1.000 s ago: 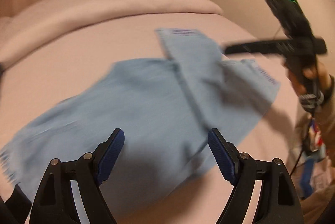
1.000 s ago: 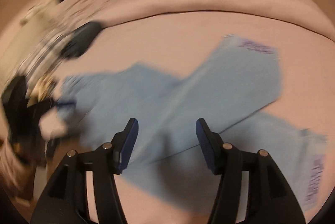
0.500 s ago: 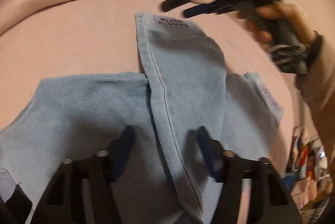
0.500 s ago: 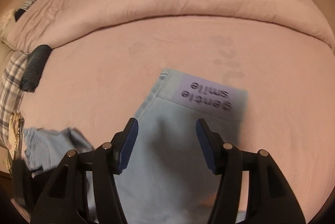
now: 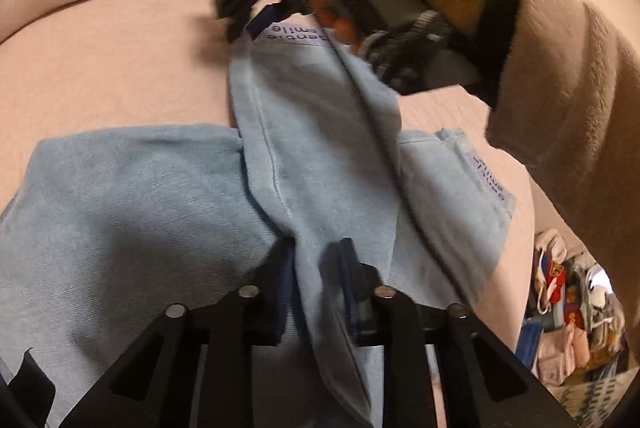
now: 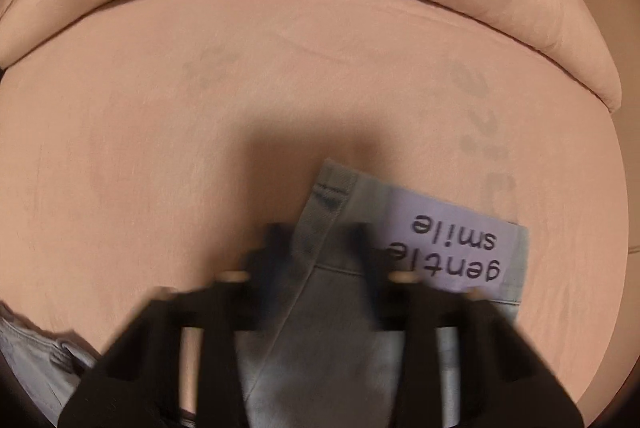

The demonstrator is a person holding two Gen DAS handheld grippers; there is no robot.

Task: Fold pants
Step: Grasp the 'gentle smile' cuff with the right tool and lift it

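While the light-blue pants [image 5: 132, 212] lie spread on the pink bed [image 5: 100, 68], one leg is folded up across the other, its hem label reading "gentle smile" [image 6: 452, 248]. The left hand-held gripper [image 5: 316, 280] has closed its fingers on the folded leg's lower part. The right hand-held gripper [image 6: 320, 252] straddles the hem's corner with its jaws narrowed; through the blur, it seems to be pinching the fabric.
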